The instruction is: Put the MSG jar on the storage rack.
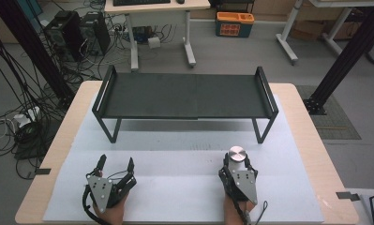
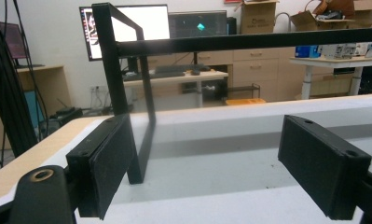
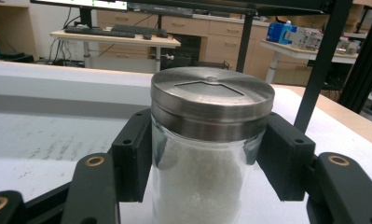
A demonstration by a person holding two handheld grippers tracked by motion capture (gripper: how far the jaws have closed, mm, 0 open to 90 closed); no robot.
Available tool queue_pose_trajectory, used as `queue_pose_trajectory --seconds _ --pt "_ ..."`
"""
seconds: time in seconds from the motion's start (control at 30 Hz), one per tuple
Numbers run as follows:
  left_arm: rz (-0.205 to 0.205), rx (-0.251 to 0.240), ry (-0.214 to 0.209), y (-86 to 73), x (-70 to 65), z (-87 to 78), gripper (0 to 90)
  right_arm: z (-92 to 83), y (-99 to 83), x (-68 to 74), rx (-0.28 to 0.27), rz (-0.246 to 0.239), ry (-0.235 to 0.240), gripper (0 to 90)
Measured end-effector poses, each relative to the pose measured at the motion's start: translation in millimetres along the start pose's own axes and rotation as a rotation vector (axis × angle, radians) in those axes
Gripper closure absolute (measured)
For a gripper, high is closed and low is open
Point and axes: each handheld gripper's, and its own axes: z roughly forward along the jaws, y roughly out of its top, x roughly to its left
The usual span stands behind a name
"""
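Note:
A glass jar [image 3: 207, 172] with a brushed metal lid [image 1: 236, 153] and white grains inside stands on the white mat near the front right. My right gripper [image 1: 237, 164] is shut on the jar, one black pad pressed against each side of the glass. At the front left my left gripper [image 1: 115, 163] is held wide open; in the left gripper view nothing lies between its pads [image 2: 106, 163]. A black metal shelf [image 1: 184, 96] on legs stands across the back of the mat, its top bare.
The white mat [image 1: 175, 154] covers most of the wooden table [image 1: 306, 126]. A shelf leg [image 2: 127, 112] rises just beyond my left gripper. Black frame posts [image 1: 344, 51] stand at both sides of the table. Desks, cables and an orange box lie beyond.

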Motion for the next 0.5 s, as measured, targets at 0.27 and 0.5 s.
queue_pose_trajectory --seconds 0.27,0.5 --pt "-0.001 0.001 0.002 0.2 0.2 -0.1 18.1 -0.4 1.0 -2.5 0.003 0.001 0.018 41.7" --pt "-0.003 0.001 0.001 0.0 0.5 0.0 18.1 -1.4 2.3 -3.9 0.006 -0.001 0.025 41.9"
